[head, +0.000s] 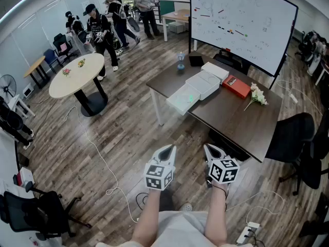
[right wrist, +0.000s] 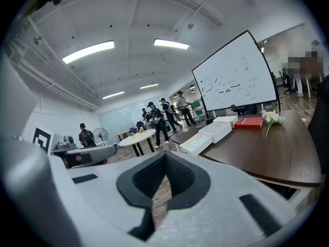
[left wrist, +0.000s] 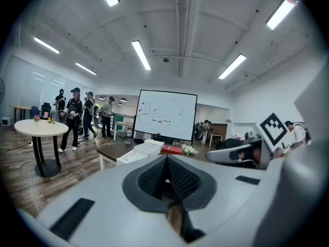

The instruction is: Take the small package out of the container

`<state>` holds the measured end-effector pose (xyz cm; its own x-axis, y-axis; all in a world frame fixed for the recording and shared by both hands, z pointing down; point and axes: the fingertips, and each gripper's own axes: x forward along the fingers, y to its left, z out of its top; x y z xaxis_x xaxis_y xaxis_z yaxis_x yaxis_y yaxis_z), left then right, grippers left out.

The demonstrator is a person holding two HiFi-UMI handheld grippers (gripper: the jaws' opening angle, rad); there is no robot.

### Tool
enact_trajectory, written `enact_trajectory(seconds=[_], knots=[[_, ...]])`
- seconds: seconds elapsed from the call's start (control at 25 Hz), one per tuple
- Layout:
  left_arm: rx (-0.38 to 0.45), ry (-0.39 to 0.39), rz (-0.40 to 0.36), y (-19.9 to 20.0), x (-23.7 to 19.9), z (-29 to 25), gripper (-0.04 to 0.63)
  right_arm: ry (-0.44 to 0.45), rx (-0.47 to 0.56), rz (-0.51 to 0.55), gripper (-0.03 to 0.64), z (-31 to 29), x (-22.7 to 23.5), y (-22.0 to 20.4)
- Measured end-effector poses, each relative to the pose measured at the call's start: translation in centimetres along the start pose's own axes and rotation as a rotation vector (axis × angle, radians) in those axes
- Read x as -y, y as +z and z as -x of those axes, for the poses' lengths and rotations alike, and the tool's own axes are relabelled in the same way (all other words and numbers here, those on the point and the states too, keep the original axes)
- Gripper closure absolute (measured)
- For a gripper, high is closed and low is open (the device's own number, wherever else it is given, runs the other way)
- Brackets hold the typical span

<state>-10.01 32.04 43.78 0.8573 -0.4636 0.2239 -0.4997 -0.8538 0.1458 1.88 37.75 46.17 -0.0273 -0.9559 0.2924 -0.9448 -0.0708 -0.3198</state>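
My left tool (head: 167, 151) and right tool (head: 211, 150) are both closed on nothing. At twelve o'clock, well apart, the open white container (head: 177, 103) sits on the table (head: 231, 118), a greenish item (head: 190, 98) inside.

The far table (head: 234, 118) is dark brown; its containers (head: 203, 84) white, one box (head: 236, 86) red; the left round table (head: 77, 81) cream.

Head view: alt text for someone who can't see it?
The left gripper and right gripper, both shut and empty, point toward a dark table holding white containers, a red box and flowers. A whiteboard stands behind it; people stand beyond a round table at left.
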Motion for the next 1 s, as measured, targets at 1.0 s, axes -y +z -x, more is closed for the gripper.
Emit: enact_trajectory(seconds=[1.0], knots=[[-0.025,0.061,0.114,1.0,-10.4,-7.4,0.521,-0.055,0.029,-0.135,0.593,-10.5,6.0,1.9]])
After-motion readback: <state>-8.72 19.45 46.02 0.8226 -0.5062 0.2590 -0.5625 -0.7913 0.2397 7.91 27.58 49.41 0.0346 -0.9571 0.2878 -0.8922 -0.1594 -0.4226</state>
